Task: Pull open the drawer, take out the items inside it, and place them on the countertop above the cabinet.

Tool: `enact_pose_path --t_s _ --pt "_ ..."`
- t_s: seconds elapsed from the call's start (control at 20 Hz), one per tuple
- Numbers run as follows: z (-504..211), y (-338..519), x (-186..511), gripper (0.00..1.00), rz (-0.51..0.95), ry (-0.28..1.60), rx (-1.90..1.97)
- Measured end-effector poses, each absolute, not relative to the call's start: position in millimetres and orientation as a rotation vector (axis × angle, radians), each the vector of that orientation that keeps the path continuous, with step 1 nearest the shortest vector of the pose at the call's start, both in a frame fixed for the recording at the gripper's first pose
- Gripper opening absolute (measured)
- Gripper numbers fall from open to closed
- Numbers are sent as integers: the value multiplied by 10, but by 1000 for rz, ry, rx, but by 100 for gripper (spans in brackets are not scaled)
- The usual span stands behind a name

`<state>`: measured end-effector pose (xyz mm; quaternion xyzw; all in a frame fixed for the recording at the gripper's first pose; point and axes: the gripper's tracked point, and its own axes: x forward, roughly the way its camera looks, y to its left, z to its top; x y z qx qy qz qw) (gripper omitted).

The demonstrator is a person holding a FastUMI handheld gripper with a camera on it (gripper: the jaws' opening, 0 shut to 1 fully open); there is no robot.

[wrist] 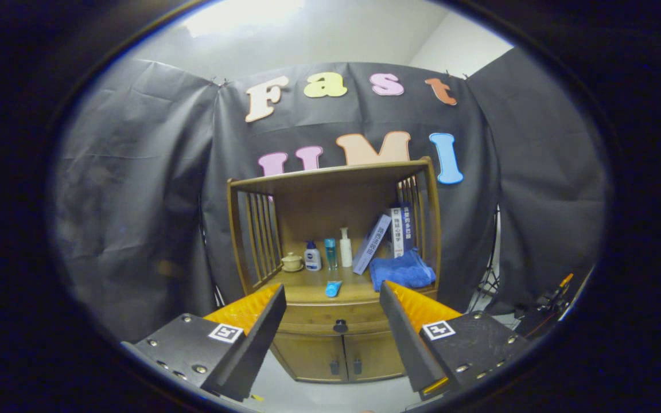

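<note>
A wooden cabinet (313,358) stands ahead against the black cloth wall. Its drawer (307,317) is closed, with a dark knob (340,326) at the middle of its front, seen between my fingers. My gripper (333,307) is open, some way back from the cabinet, with nothing between the fingers. On the countertop (302,289) above the drawer lie a small blue tube (333,288) near the front edge and a folded blue towel (402,271) on the right.
At the back of the countertop stand a small lidded cup (292,262), three bottles (329,253) and leaning books (388,234). A slatted wooden frame with a top shelf (330,173) encloses it. Two closed doors (339,355) sit under the drawer. Tripod gear (543,310) stands at the right.
</note>
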<state>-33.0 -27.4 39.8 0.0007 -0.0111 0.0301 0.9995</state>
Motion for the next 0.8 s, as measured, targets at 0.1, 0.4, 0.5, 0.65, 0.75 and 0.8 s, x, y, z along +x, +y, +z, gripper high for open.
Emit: enact_pose_path --t_s 0.1,0.4,0.5,0.65,0.75,0.8 --pt "383 -270 -403 98 63 -13 6" --pt "367 -111 -444 98 83 -11 -10" --pt "424 -15 -489 98 98 -32 14" --pt "579 18 -559 98 111 -75 39" --pt "574 31 -587 98 120 -77 41" --pt "551 -10 -593 98 111 -72 36"
